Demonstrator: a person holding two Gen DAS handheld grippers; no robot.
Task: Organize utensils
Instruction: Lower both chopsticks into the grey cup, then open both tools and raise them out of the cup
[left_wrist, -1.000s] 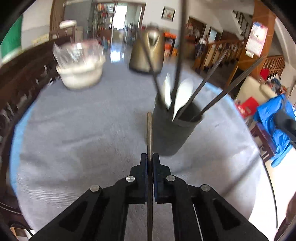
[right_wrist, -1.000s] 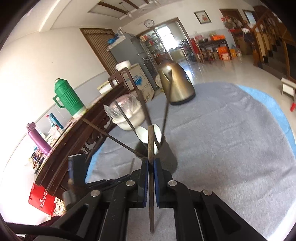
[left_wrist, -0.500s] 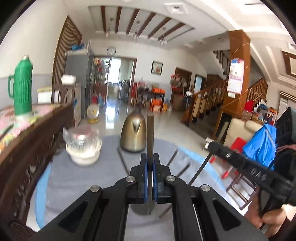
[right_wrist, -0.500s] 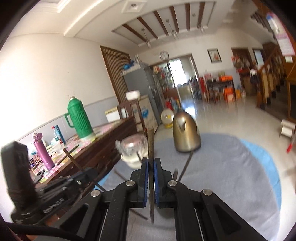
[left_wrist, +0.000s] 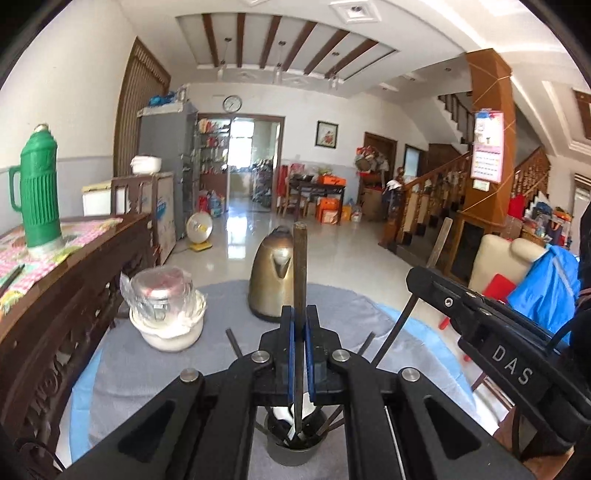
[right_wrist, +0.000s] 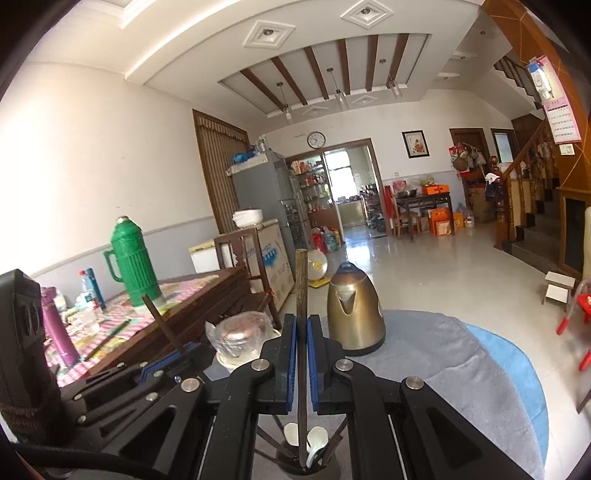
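Note:
My left gripper (left_wrist: 299, 314) is shut on a dark chopstick (left_wrist: 300, 280) held upright, its lower end inside the dark utensil cup (left_wrist: 293, 448) below the jaws. The cup holds white spoons (left_wrist: 301, 417) and more dark chopsticks (left_wrist: 334, 421). My right gripper (right_wrist: 302, 321) is shut on another upright chopstick (right_wrist: 301, 288), its tip down in the same cup (right_wrist: 306, 467) beside white spoons (right_wrist: 314, 439). The right gripper shows in the left wrist view (left_wrist: 424, 275), the left gripper in the right wrist view (right_wrist: 177, 356).
A brass kettle (left_wrist: 273, 273) stands at the back of the round grey-clothed table (left_wrist: 221, 295). A white bowl with a plastic-wrapped jar (left_wrist: 166, 314) sits at the left. A dark wooden sideboard (left_wrist: 74, 280) with a green thermos (left_wrist: 38, 192) runs along the left.
Both grippers have tilted up from looking down at the cup to near level. Each has brought its chopstick upright over the cup, with the lower ends now in it.

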